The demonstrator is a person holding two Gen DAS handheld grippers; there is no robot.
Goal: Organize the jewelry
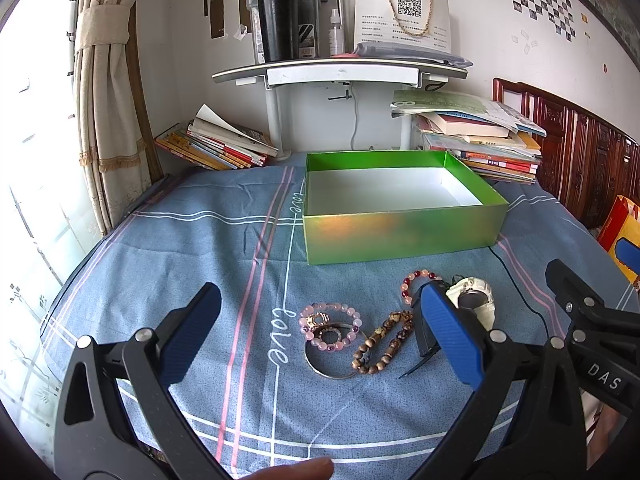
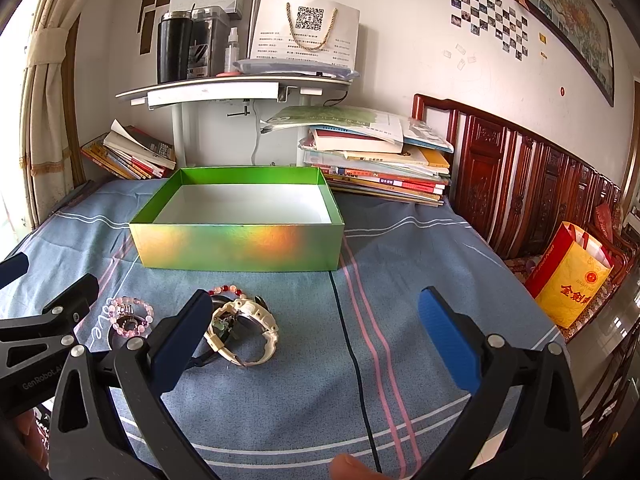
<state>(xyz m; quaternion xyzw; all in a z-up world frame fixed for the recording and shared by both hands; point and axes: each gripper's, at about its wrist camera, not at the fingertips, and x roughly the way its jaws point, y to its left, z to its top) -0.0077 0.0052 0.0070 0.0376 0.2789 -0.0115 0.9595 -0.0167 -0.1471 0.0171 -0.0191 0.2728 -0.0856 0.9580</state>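
Observation:
An open green box (image 1: 396,236) with a white inside stands on the blue cloth; it also shows in the right wrist view (image 2: 240,248). In front of it lie a pink bead bracelet (image 1: 330,326), a thin metal bangle (image 1: 332,368), a brown wooden bead bracelet (image 1: 384,342), a red and pink bead bracelet (image 1: 412,284) and a white watch (image 1: 474,300). The watch (image 2: 244,328) and pink bracelet (image 2: 130,316) show in the right wrist view. My left gripper (image 1: 320,328) is open above the bracelets. My right gripper (image 2: 316,332) is open, right of the watch.
Stacks of books (image 1: 476,140) lie behind the box on both sides. A small white shelf (image 1: 340,70) holds a black cup. A carved wooden headboard (image 2: 520,168) and a yellow bag (image 2: 568,284) are at the right. A dark cable (image 2: 352,344) crosses the cloth.

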